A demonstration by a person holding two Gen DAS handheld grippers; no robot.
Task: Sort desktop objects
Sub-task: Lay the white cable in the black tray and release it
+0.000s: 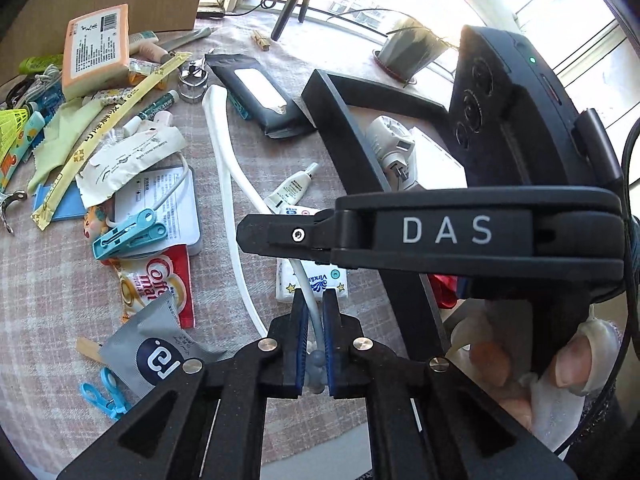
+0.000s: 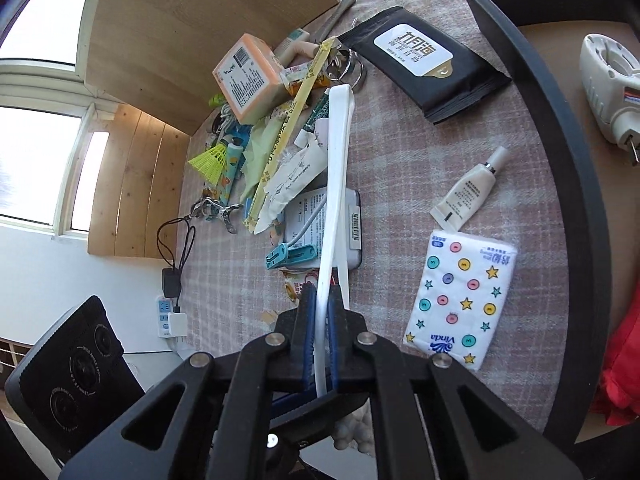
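1. While both grippers hang over the cluttered counter [image 2: 400, 168], each has its jaws clamped on the same long white strap [image 2: 335, 184].
2. Seen from the left wrist, the left gripper [image 1: 316, 320] pinches a thin white cord end of the strap between its blue pads [image 1: 300, 344]; a small grey knobbly piece sits at the base of the jaws.
3. Seen from the right wrist, the right gripper [image 2: 320, 312] pinches the flat strap edge-on between its blue pads [image 2: 307, 332], and the strap runs straight out past the jaw tips.
4. Just beyond the left gripper's jaws lies a white tissue pack [image 1: 316, 276], partly hidden under the right gripper's black body [image 1: 440, 236], which crosses that view.
5. From the right gripper's jaws the strap rises as a narrow loop over a white tin [image 2: 352, 224] and a blue clothespin [image 2: 292, 256].
6. To the right lie the tissue pack and, further out, a small cream tube [image 2: 468, 196].
7. Further on, the loop's far end reaches a heap of small things, among them an orange box [image 2: 248, 80] and a yellow shuttlecock [image 2: 210, 160].
8. Beyond lies a black wipes pack [image 2: 428, 64], beside the dark rim of a tray [image 2: 560, 128] holding a white plug device [image 2: 608, 96].
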